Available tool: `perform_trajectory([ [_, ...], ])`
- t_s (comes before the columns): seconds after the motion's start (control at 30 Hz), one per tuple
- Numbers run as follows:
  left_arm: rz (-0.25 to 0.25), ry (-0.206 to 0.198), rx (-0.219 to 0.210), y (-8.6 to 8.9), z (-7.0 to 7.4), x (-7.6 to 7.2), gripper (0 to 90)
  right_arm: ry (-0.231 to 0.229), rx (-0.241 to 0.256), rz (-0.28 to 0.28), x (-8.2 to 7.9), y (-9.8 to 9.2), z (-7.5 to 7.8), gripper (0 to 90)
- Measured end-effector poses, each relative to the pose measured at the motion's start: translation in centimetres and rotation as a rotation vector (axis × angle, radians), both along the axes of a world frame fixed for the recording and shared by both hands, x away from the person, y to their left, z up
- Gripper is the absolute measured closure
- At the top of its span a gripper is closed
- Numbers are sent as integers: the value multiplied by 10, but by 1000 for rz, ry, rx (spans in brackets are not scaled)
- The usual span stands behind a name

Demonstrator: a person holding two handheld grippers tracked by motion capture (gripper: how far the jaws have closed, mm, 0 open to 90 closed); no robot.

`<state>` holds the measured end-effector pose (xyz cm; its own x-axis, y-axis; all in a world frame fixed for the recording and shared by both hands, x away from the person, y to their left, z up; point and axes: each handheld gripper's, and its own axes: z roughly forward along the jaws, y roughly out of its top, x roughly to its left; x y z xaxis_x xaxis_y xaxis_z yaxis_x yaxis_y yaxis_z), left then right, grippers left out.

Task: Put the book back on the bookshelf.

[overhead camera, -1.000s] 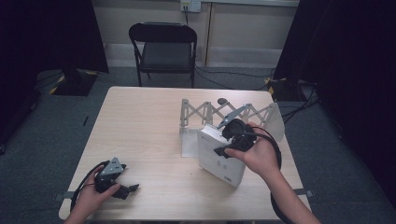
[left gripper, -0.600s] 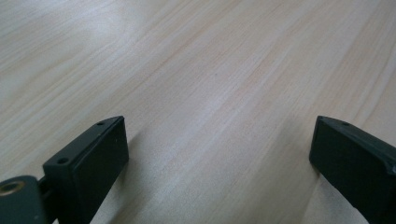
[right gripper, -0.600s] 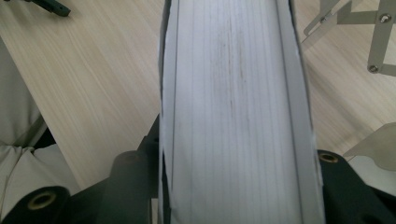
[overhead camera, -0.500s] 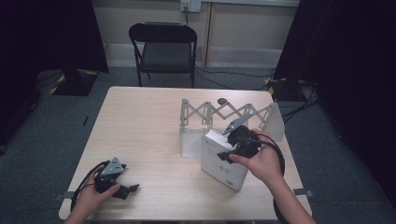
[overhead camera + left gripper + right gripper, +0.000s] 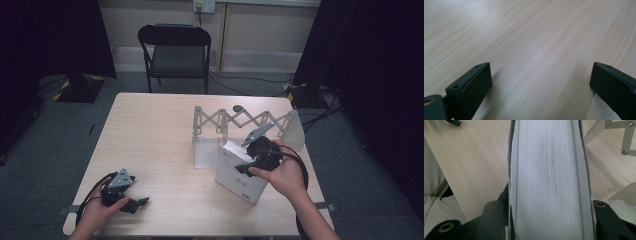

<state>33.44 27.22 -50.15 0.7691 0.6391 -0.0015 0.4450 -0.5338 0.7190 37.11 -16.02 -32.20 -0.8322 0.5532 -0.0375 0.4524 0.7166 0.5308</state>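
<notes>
White book [image 5: 239, 172] clamped upright in right gripper [image 5: 256, 159], pale wooden table [image 5: 155, 130]; dark-curtained room

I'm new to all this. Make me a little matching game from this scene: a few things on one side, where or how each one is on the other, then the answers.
Things:
1. white book
2. left tongs
3. folding chair
4. metal accordion rack

Places or states:
A. on the floor beyond the table's far edge
B. clamped upright between the right tongs
C. open, over bare table wood, near the front left corner
D. stretched out across the table behind the book

Pairs: 1-B, 2-C, 3-A, 4-D
</notes>
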Motion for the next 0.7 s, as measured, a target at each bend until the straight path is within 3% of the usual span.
perform_trajectory([
  [0.33,0,0,0,0,0,0,38,44,-61,-1,4,5,4,521],
  [0.7,0,1,0,0,0,0,39,46,-43,-22,4,1,6,536],
])
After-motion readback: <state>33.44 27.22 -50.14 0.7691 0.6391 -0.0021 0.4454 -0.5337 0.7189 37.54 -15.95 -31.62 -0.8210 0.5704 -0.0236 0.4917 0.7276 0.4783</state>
